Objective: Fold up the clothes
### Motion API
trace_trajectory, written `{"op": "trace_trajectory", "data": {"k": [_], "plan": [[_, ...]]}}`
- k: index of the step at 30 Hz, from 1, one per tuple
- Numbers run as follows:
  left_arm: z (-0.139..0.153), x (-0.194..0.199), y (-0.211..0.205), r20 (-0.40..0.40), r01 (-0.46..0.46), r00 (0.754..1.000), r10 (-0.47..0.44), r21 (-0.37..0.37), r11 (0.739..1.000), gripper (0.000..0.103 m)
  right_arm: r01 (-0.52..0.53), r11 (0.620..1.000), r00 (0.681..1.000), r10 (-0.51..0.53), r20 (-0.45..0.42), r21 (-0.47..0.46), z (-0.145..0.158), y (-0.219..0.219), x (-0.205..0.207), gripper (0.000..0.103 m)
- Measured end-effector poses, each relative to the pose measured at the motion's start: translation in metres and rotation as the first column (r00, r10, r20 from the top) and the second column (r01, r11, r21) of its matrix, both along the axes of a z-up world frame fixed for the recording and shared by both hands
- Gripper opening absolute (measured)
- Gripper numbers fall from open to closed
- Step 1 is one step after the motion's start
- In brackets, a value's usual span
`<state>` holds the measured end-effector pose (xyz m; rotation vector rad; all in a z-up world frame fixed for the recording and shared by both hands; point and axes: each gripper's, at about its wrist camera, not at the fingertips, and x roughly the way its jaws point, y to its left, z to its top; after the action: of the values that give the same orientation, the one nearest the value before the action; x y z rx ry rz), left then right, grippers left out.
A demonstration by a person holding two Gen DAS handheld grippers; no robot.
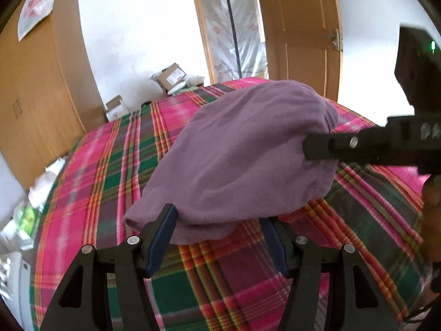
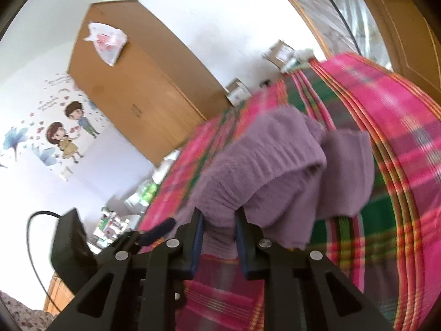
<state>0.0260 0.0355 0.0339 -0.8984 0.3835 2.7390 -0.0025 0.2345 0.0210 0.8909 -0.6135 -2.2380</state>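
We see a purple fleece garment [image 1: 242,151] bunched in a rounded heap on a bed covered with a plaid blanket [image 1: 110,165] in pink, green and orange. In the left wrist view the garment fills the centre of the frame, its near hem drooping toward 6 o'clock.

The left gripper [image 1: 217,220] sits at the bottom of that view, its blue-padded fingers [image 1: 162,234] spread apart. The garment's lower edge lies between them and partly covers the right-hand finger; we cannot tell whether the pads touch the cloth. The right gripper [image 1: 311,146] reaches in from 3 o'clock, its dark tip pressed against the garment's right side, where the fabric gathers into folds.

In the right wrist view, the right gripper [image 2: 219,218] has its fingers [image 2: 197,237] drawn close together, pinching a ridge of the purple garment [image 2: 261,165] that rises between them toward 12 o'clock. The cloth is lifted off the blanket [image 2: 399,138] here and hangs in two lobes. The left gripper [image 2: 160,230] shows at 8 o'clock, low beside the cloth.

A wooden wardrobe [image 1: 35,96] stands at 9 o'clock in the left view, a wooden door [image 1: 300,27] at 1 o'clock, and cardboard boxes [image 1: 171,77] rest on the floor beyond the bed.
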Motion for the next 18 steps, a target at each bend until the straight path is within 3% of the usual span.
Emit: {"op": "trace_trajectory", "data": {"k": [7,11,15,17,18], "plan": [[0.021,0.0,-0.001,-0.086,0.021,0.996,-0.02,0.015,1.0,0.064,-0.085,0.991,0.996,0.086,-0.003,-0.099,0.027,-0.01,-0.011,0.021],[0.037,0.0,0.002,-0.159,0.019,0.987,-0.016,0.019,1.0,0.064,-0.145,0.986,0.989,0.143,-0.028,-0.088,0.039,-0.022,-0.013,0.02],[0.051,-0.01,0.001,-0.175,0.022,0.985,-0.01,0.067,0.998,0.064,-0.143,0.983,0.99,0.143,-0.008,-0.113,0.036,-0.023,-0.017,0.02],[0.053,-0.016,-0.001,-0.161,0.033,0.987,-0.019,0.085,0.996,0.054,-0.139,0.984,0.99,0.141,0.01,-0.115,0.033,-0.022,-0.022,0.02],[0.052,-0.019,-0.001,-0.146,0.039,0.989,-0.026,0.091,0.995,0.038,-0.139,0.984,0.99,0.142,0.019,-0.11,0.031,-0.022,-0.022,0.021]]}}
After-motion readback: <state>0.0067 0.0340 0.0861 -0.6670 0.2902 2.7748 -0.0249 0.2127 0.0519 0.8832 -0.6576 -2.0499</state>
